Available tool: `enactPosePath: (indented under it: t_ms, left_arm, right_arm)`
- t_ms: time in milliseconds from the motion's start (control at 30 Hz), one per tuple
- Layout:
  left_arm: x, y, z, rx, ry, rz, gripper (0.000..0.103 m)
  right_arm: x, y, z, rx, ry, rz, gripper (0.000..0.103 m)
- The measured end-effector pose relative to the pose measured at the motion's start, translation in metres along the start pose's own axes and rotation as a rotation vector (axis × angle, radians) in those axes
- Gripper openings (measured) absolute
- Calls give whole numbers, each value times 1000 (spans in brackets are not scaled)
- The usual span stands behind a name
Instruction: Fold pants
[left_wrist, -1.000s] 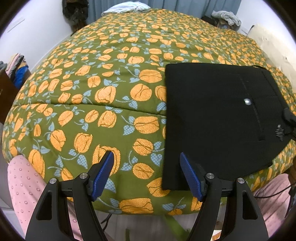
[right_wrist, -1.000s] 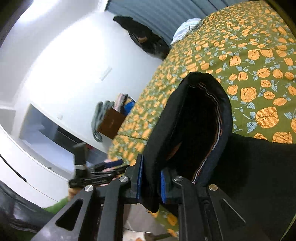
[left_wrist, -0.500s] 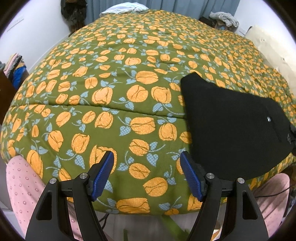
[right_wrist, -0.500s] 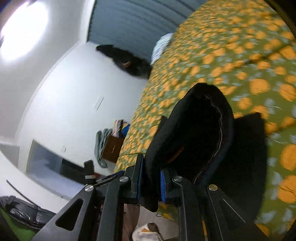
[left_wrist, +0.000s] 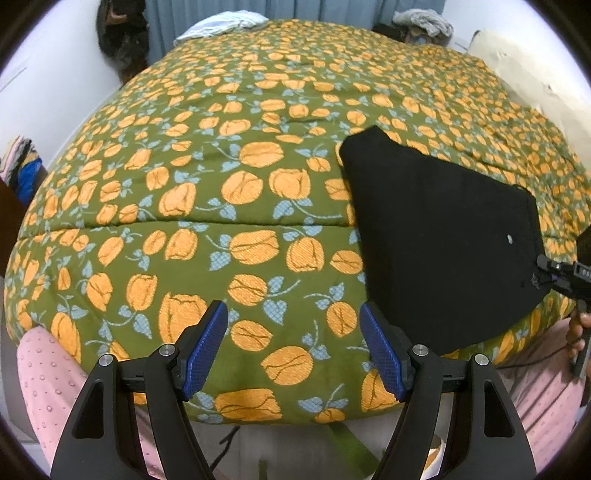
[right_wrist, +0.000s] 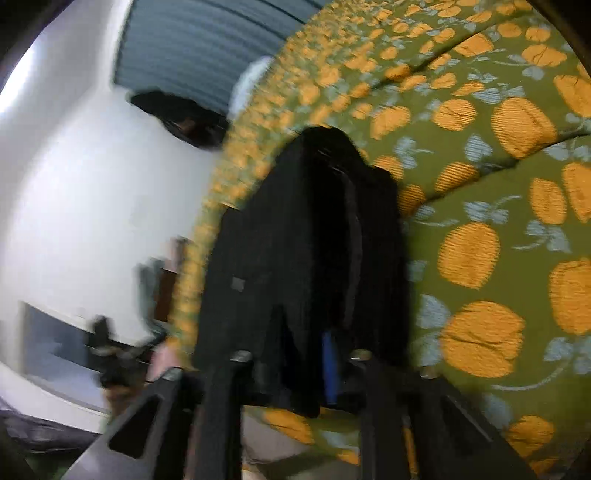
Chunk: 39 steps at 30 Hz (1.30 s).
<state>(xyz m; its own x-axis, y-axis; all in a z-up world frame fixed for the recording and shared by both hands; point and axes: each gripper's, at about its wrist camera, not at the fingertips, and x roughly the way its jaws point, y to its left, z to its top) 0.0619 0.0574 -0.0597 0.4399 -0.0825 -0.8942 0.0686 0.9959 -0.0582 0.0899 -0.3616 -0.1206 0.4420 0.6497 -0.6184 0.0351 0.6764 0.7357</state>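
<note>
Black pants (left_wrist: 439, 240) on the right side of the bed, near its front edge, already folded into a compact, roughly triangular bundle with one corner pointing up the bed. Judging by that shape, most of the folding done; what seems left is releasing the last edge, perhaps squaring or smoothing the stack.

Right gripper (right_wrist: 295, 369) at the bundle's right-hand corner, fingers just parted from a tight pinch. A fold of dark cloth between them in the blurred right wrist view, one blue pad (right_wrist: 330, 365) showing clear beside the fabric, so apparently no pressure on it now. From the left wrist view, only the tip of that tool at the far right, beside the cloth's edge.

Left gripper (left_wrist: 293, 354) hovering over bare bedspread to the left of the pants, fingers wide apart, nothing between them, not touching the cloth.

Bed (left_wrist: 184, 166) covered by an olive spread printed with orange tulips and pale blue leaves, soft and quilted, a seam line running across it. Pale bundled cloth (left_wrist: 221, 26) at the far end, grey clothing (left_wrist: 424, 22) at the far right corner. Blue-grey curtain behind, white walls, a dark bag hanging at the left. Pink dotted trouser legs (left_wrist: 40, 387) of the person at the near edge.
</note>
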Motion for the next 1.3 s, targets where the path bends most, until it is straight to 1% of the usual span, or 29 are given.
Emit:
enactPosePath:
  t_ms: [33, 67, 100, 167, 233, 300, 333, 367, 433, 500, 533, 567, 633, 700, 733, 767, 900, 967, 1033, 1100, 1133, 1167, 1200, 1233, 1267, 1300]
  left_arm:
    - [0, -2, 1, 1, -1, -4, 75]
    - [-2, -4, 0, 3, -5, -8, 75]
    - [-4, -7, 0, 9, -14, -12, 75]
    - [-6, -13, 1, 38, -28, 2, 75]
    - [-4, -20, 2, 70, -29, 20, 76]
    - [1, -27, 5, 98, -21, 36, 76]
    - [2, -32, 7, 111, -20, 47, 76]
    - [3, -35, 9, 119, -22, 51, 76]
    - [2, -42, 11, 131, -27, 55, 76]
    - [1, -47, 12, 147, -31, 61, 76]
    - [1, -50, 13, 160, -33, 68, 76]
    - [2, -52, 14, 171, -35, 78, 76]
    - [1, -54, 15, 191, -39, 99, 76]
    - [1, -55, 16, 196, -38, 105, 76]
    - [2, -54, 17, 196, -34, 106, 76]
    - [2, -54, 18, 195, -32, 107, 76]
    - [5, -55, 21, 198, -30, 113, 76]
    - [7, -61, 26, 205, -31, 100, 76]
    - [9, -76, 36, 228, -38, 76, 76]
    - [10, -91, 43, 254, -57, 51, 78]
    - [14, -101, 46, 270, -58, 42, 79]
    - [19, -110, 48, 285, -49, 31, 82]
    - [26, -117, 47, 297, -33, 19, 82]
    - [34, -122, 44, 309, -7, 7, 82]
    - [44, -126, 40, 323, 24, 1, 82]
    - [53, -130, 35, 340, 57, 8, 82]
  right_arm:
    - [-3, 1, 1, -5, -6, -8, 48]
    - [-11, 6, 0, -25, -27, -52, 51]
    - [-19, 14, -1, -63, -48, -111, 58]
    - [-33, 32, -6, -143, -64, -172, 59]
    - [-38, 55, -12, -236, -56, -206, 59]
    - [-38, 76, -16, -323, -71, -291, 59]
    - [-40, 93, -19, -389, -96, -333, 59]
    - [-40, 103, -19, -423, -107, -330, 59]
    - [-37, 132, -17, -502, -122, -272, 59]
    - [-28, 147, -19, -550, -101, -227, 60]
    - [-14, 152, -19, -575, -74, -206, 60]
    - [-6, 152, -21, -586, -55, -203, 60]
    - [13, 139, -27, -582, -14, -232, 60]
    - [33, 112, -29, -518, 54, -287, 60]
    - [40, 97, -30, -487, 77, -301, 59]
    - [42, 90, -31, -473, 72, -295, 60]
    - [25, 102, -21, -416, 53, -278, 59]
    - [15, 120, -6, -424, 1, -244, 59]
    - [9, 138, 16, -463, -38, -244, 60]
    - [19, 149, 40, -490, -60, -258, 60]
    - [24, 150, 47, -489, -60, -256, 61]
    - [36, 145, 60, -474, -53, -263, 61]
    - [46, 136, 67, -457, -42, -291, 62]
    - [61, 120, 74, -426, -16, -352, 62]
    - [70, 107, 77, -398, 3, -385, 62]
    - [76, 97, 78, -376, 14, -395, 61]
